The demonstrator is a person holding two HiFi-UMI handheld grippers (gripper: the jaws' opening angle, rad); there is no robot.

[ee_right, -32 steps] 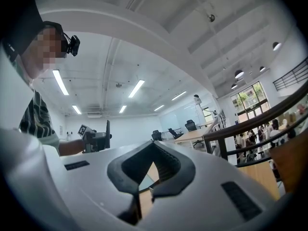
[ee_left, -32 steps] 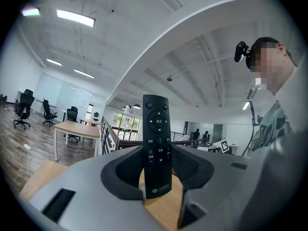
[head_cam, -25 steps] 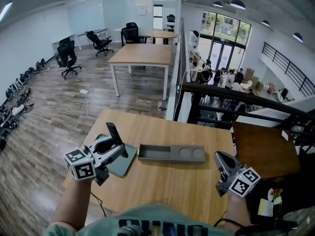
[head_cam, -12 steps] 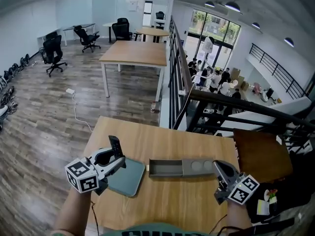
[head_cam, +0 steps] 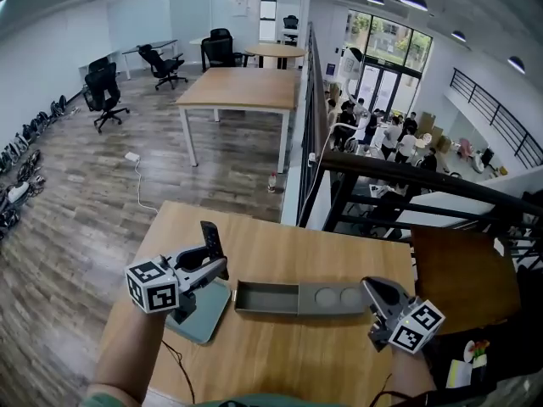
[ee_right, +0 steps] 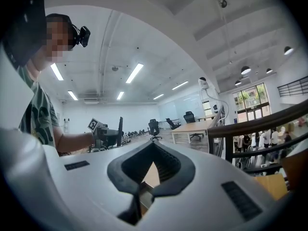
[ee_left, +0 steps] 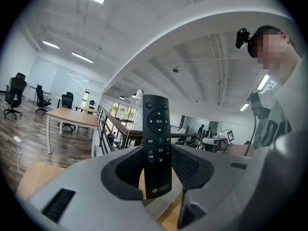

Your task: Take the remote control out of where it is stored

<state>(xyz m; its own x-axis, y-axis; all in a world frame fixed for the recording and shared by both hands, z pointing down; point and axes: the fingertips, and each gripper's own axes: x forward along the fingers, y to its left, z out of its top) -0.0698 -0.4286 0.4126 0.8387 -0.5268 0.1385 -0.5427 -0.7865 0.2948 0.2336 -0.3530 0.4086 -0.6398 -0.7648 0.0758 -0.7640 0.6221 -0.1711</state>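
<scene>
above the table (head_cam: 280,354), clear of the tray (head_cam: 271,311), the remote (ee_left: 157,148) stands upright, clamped in the part-open left gripper (head_cam: 216,265); the right gripper (head_cam: 371,288) pinches the tray end, nearly closed; removal looks done, next a gentle set-down on bare table

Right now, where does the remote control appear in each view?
Head view: remote control left of centre, sticking up from the left claw.
Left gripper view: centre, upright between the jaws.
Right gripper view: small, left of centre, in that same claw.
Shared landmark: the long wooden table behind.
</scene>
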